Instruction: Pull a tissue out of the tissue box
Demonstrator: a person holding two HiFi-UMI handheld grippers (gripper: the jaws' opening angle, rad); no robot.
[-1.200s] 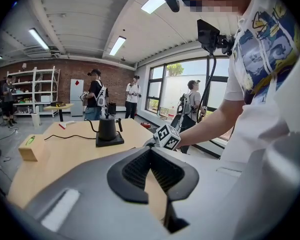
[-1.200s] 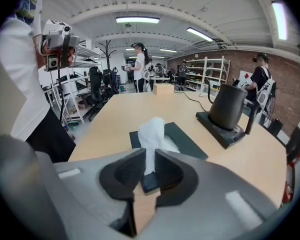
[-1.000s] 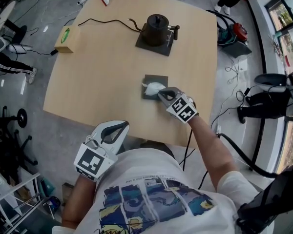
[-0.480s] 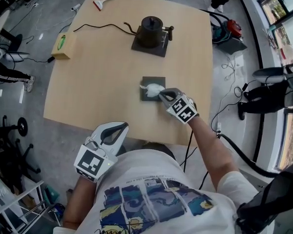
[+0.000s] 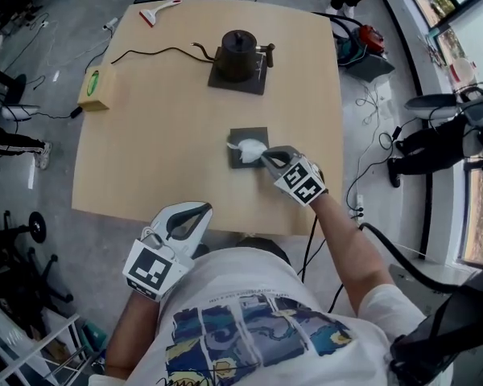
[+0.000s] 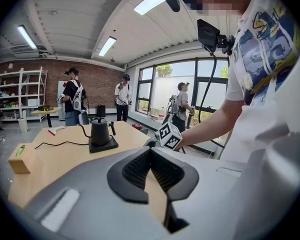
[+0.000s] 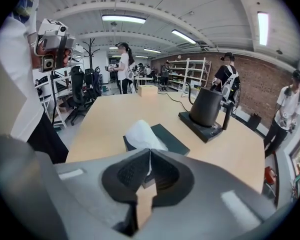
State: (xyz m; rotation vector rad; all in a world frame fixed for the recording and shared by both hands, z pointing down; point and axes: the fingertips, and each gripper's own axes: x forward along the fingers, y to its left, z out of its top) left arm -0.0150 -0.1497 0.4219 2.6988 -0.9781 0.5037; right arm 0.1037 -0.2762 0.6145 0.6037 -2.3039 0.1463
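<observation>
The right gripper's [image 5: 266, 158] dark ribbed jaws are pressed together on a thin fold of crumpled white tissue [image 5: 248, 149]. In the right gripper view [image 7: 150, 152] a white strip runs down into the seam between them. The pads cover how much paper is caught, though it seems to be only an edge. The rest of the tissue billows up from the slot of the flat dark grey tissue box [image 5: 247, 133], just ahead of the jaw tips. The tissue hides part of the box top.

The left gripper [image 5: 203, 208] has its jaw tips closed on nothing. It hangs well apart from the tissue box, on the person's side and off the table edge.

The box lies on a pale wooden table [image 5: 145, 159] with rounded corners, not far from its near edge. Beyond the tissue box stands a black kettle [image 5: 238, 51] on a dark square base. A thin black cable [image 5: 157, 52] trails from it toward the far left. Far to the left of the tissue box sits a small tan carton [image 5: 95, 88] with a green oval on top. A red-and-white scraper [image 5: 157, 12] lies at the far corner.

The floor is grey concrete, strewn with cables. The gripper views show a brick wall, white shelving and several people standing past the table.
</observation>
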